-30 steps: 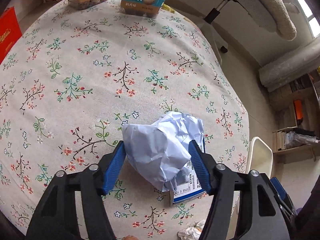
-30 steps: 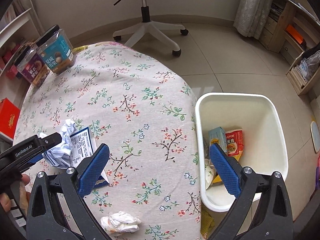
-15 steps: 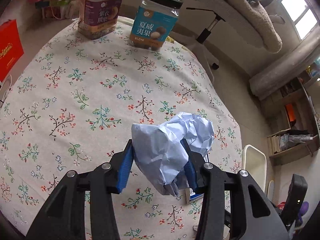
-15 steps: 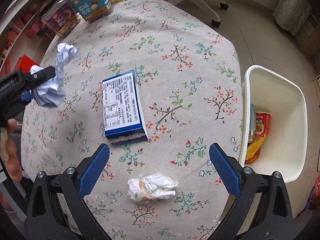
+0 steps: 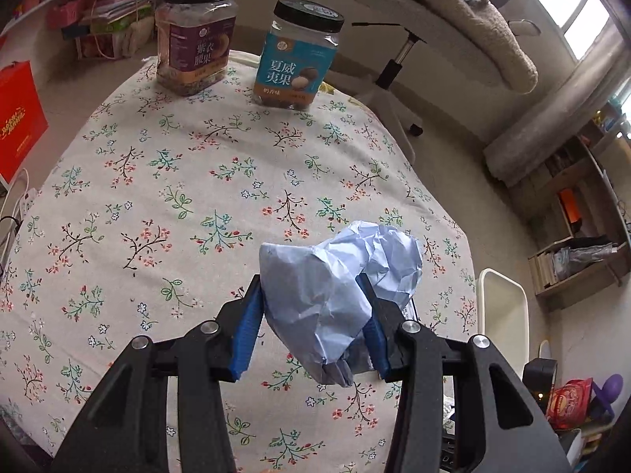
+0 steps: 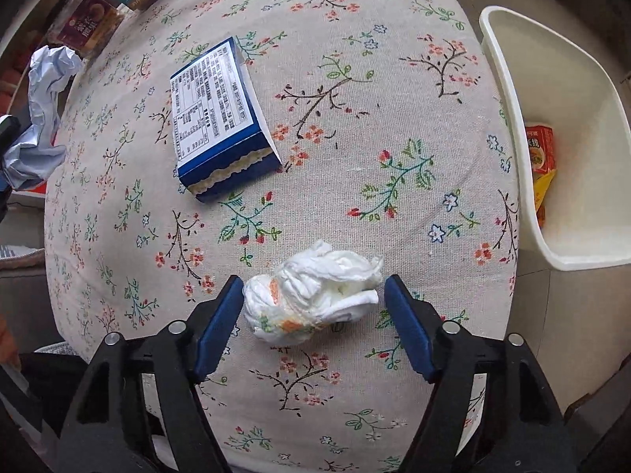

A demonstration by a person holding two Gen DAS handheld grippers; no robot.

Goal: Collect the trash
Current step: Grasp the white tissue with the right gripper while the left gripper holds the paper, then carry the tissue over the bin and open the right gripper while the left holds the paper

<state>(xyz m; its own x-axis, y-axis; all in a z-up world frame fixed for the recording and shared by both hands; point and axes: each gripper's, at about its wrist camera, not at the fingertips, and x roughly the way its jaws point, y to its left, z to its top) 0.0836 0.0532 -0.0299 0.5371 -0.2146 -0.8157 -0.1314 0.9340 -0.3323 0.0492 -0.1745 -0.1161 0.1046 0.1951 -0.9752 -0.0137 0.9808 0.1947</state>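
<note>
lowered, right claw [image 6: 313, 317] straddles tissue wad [image 6: 311, 295]; left claw [image 5: 311, 325] grips paper ball [image 5: 335, 291].

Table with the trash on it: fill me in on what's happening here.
A person is clearing trash with two handheld grippers. The left gripper is shut on a crumpled blue paper, held above the flowered table. The right gripper is open, its fingers on either side of a white tissue wad lying on the cloth. A blue box lies flat on the table. The white bin beside the table already holds some packaging.
</note>
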